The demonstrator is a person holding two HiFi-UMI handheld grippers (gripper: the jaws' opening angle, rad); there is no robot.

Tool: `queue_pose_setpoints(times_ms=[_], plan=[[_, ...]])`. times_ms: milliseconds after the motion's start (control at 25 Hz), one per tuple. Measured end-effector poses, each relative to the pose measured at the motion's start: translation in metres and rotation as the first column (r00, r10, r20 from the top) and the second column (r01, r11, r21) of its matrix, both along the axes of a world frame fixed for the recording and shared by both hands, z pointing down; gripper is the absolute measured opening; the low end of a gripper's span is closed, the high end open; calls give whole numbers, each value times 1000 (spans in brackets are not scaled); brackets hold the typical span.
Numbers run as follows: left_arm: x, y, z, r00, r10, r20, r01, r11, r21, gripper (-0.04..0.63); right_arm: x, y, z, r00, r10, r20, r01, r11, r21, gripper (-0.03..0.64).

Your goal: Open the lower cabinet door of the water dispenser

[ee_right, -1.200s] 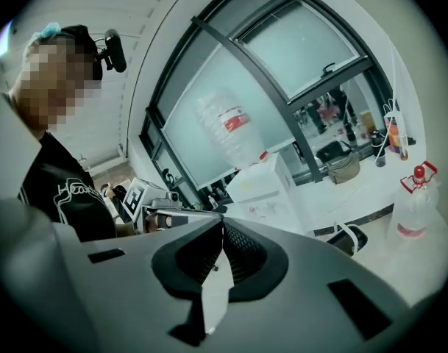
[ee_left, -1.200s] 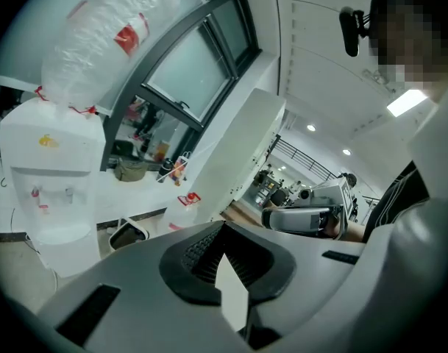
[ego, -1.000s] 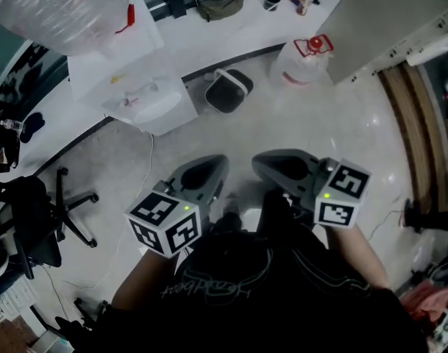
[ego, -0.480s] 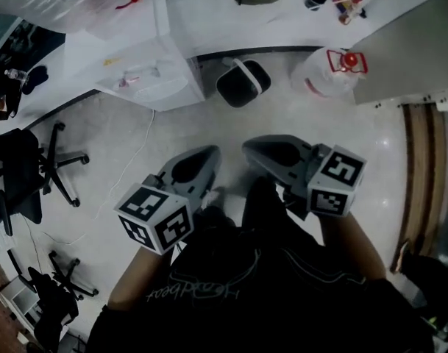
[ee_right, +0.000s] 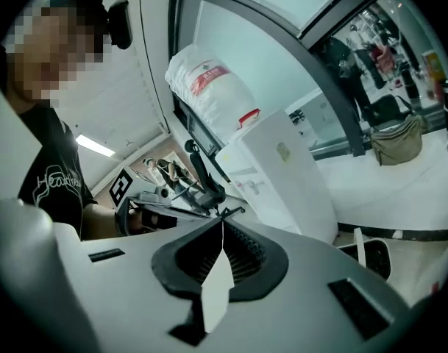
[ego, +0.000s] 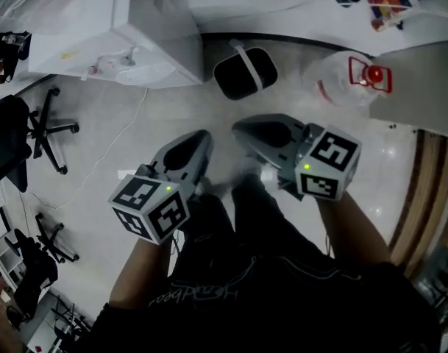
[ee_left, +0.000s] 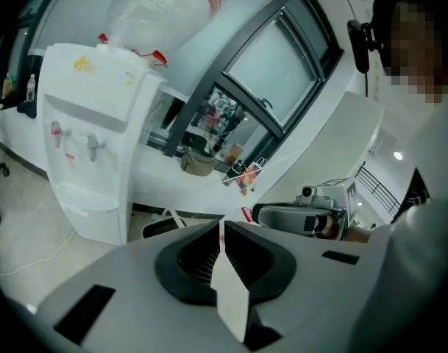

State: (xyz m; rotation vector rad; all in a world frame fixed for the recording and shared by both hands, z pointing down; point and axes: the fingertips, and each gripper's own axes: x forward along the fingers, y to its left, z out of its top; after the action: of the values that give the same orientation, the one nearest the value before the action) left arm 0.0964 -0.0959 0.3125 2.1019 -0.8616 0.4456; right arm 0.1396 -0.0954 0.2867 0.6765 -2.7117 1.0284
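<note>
Pale polished floor (ego: pixel 84 175) spreads under me, and I hold both tools out over it, side by side. My left gripper (ego: pixel 203 137) has its jaws pressed together with nothing between them; its own view shows only a thin seam where the pads meet (ee_left: pixel 221 226). My right gripper (ego: pixel 240 129) is the same, jaws closed on nothing (ee_right: pixel 222 226). The two tips sit near each other without touching.

Just beyond the tips a black bin (ego: pixel 244 70) with a white handle stands on the floor. Off to the right of the right jaws, a clear water jug (ego: pixel 349 83) with a red cap also rests on the floor. A white cord (ego: pixel 121 145) trails across the floor to the left of the left jaws, and further left stands a black office chair (ego: pixel 32 131).

Ahead and to the left of both sets of jaws is the water dispenser (ego: pixel 150 43), well apart from them. From the left gripper it shows as a white cabinet (ee_left: pixel 91 145) with two taps on its front, and the lower cabinet door (ee_left: pixel 84 223) below them looks shut. A big upturned bottle (ee_left: pixel 165 9) sits on top. Behind it runs a white counter (ego: pixel 231 13).
</note>
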Motion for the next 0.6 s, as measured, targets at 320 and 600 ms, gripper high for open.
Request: queue_pose_setpoints(times_ms=[320,600], plan=[[11,-31,82,984,-171,53,170,985,34,5,17,-23,86,1000,-25,-11,25,999,-28,15],[-9,-55,146,947,-303,109,292,950,108,8,12,-41,148,999,-36,-15,36,999,-7,15]])
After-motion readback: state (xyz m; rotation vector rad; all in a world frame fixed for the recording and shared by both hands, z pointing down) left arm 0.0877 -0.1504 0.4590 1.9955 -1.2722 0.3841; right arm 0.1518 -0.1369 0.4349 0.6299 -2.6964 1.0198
